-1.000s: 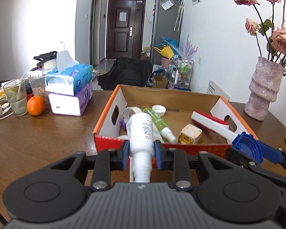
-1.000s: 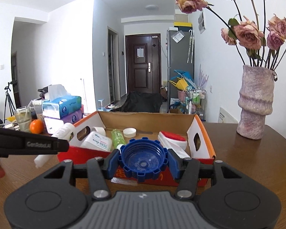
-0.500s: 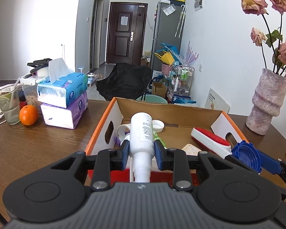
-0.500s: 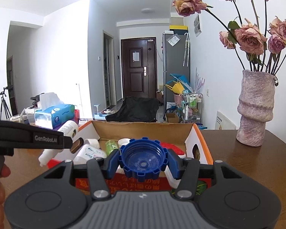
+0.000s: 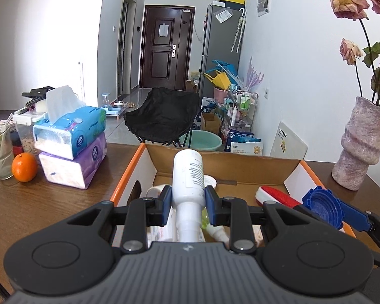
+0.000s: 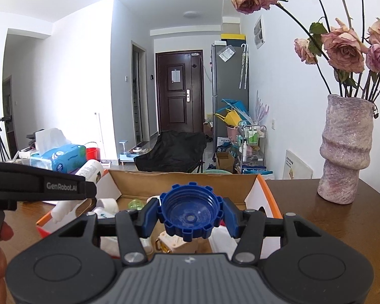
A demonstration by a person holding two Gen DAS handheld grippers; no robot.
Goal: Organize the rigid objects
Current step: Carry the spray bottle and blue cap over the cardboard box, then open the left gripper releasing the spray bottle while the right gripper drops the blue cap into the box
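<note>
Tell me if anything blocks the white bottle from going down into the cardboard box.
Nothing visible stands between them. The left gripper holds the white bottle above the cardboard box, whose top is open.

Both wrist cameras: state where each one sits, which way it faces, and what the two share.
Left wrist: rides the left gripper, facing over the cardboard box toward the door; its fingers clamp a white bottle; the right gripper shows at right.
Right wrist: rides the right gripper, same heading, clamping a blue cap; the left gripper and some fingers show at left.
Shared: box, vase, tissue packs.
</note>
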